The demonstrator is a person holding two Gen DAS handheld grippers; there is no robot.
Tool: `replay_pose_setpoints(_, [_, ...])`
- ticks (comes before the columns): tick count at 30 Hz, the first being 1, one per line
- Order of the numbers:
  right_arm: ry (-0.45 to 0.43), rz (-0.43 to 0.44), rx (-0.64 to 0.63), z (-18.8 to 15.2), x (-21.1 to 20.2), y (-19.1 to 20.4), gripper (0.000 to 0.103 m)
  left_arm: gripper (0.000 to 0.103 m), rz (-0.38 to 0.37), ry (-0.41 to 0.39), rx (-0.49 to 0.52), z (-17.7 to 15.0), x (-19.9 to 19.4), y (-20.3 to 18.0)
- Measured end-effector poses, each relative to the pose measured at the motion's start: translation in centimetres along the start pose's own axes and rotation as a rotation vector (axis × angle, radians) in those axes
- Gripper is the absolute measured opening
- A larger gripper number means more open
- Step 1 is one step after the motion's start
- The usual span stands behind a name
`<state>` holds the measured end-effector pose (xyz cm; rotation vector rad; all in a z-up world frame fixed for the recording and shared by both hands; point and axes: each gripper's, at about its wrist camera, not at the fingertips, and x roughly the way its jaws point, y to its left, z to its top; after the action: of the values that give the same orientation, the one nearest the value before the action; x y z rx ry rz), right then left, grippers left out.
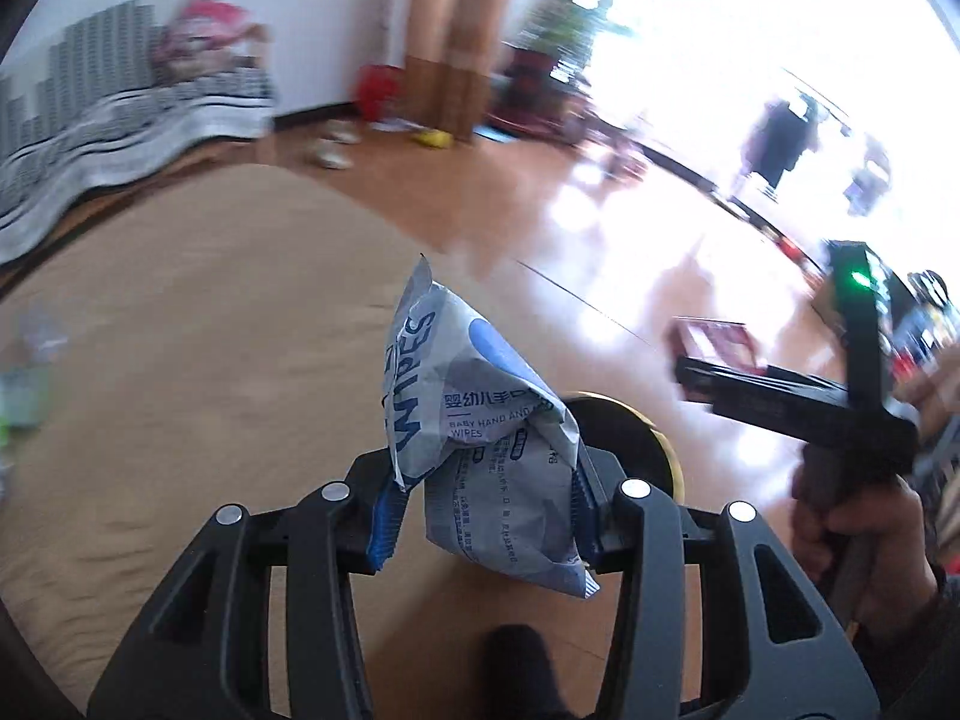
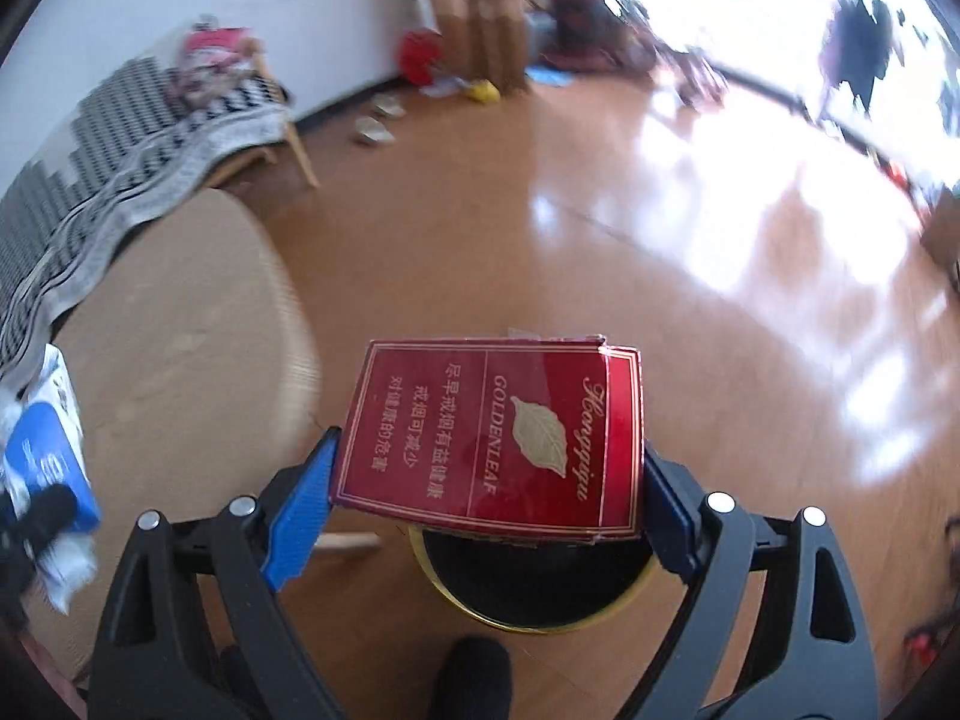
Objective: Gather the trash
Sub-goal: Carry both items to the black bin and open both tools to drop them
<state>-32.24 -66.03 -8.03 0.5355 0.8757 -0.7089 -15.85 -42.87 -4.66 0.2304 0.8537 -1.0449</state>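
Observation:
My left gripper [image 1: 489,501] is shut on a crumpled grey-and-blue baby wipes pack [image 1: 480,414], held up over the wood floor. Behind the pack peeks a round black bin with a gold rim [image 1: 630,438]. My right gripper [image 2: 489,492] is shut on a red cigarette box [image 2: 498,438] with a gold leaf, clamped flat between the blue pads. Directly under the box sits the same black bin with its gold rim [image 2: 528,600]. In the left wrist view the right gripper [image 1: 696,372] shows at the right, carried by a hand [image 1: 852,516], with the red box [image 1: 714,339] in it.
A round tan table top [image 2: 180,360] lies to the left, with a bottle and green scrap [image 1: 27,372] on it. Behind it is a bench under a striped cloth [image 2: 150,138]. The wipes pack [image 2: 45,468] appears at the left edge of the right wrist view. Shiny wood floor [image 2: 600,240] stretches beyond.

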Motion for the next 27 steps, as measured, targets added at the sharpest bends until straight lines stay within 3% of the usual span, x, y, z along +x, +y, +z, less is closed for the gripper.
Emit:
replay_pose_setpoints(4, [0.099, -0.027, 0.109, -1.0, 3.4, -5.3, 0.086, 0.044, -0.111, 0.108, 0.011, -1.1, 6.9, -4.4])
replay_pose_setpoints(8, [0.187, -0.015, 0.181, -1.8, 6.4, -8.5, 0.086, 0.045, -0.139, 0.205, 0.018, -1.8, 12.9, -5.7])
replay_pose_setpoints(14, [0.241, -0.011, 0.197, -1.6, 8.9, -8.2, 0.086, 0.045, -0.137, 0.272, 0.041, -1.1, 19.2, -5.5])
replay_pose_setpoints(20, [0.223, 0.014, 0.205, -1.6, 8.5, -8.7, 0.087, 0.047, -0.142, 0.278, 0.034, -1.1, 19.4, -6.8])
replay_pose_setpoints(21, [0.22, 0.022, 0.207, -1.6, 8.5, -8.7, 0.087, 0.05, -0.141, 0.277, 0.035, -1.2, 19.1, -6.9])
replay_pose_setpoints(23, [0.219, 0.028, 0.213, -1.6, 8.4, -8.5, 0.089, 0.065, -0.144, 0.272, 0.036, -1.8, 18.0, -7.2])
replay_pose_setpoints(24, [0.219, 0.032, 0.214, -1.5, 8.4, -8.3, 0.09, 0.079, -0.144, 0.262, 0.041, -1.7, 17.7, -7.4])
replay_pose_setpoints(25, [0.217, 0.03, 0.211, -1.5, 8.3, -8.2, 0.091, 0.084, -0.141, 0.242, 0.055, -1.6, 17.3, -7.5])
replay_pose_setpoints(27, [0.21, 0.025, 0.207, -1.4, 8.1, -7.7, 0.092, 0.084, -0.132, 0.226, 0.08, -1.7, 16.5, -7.9])
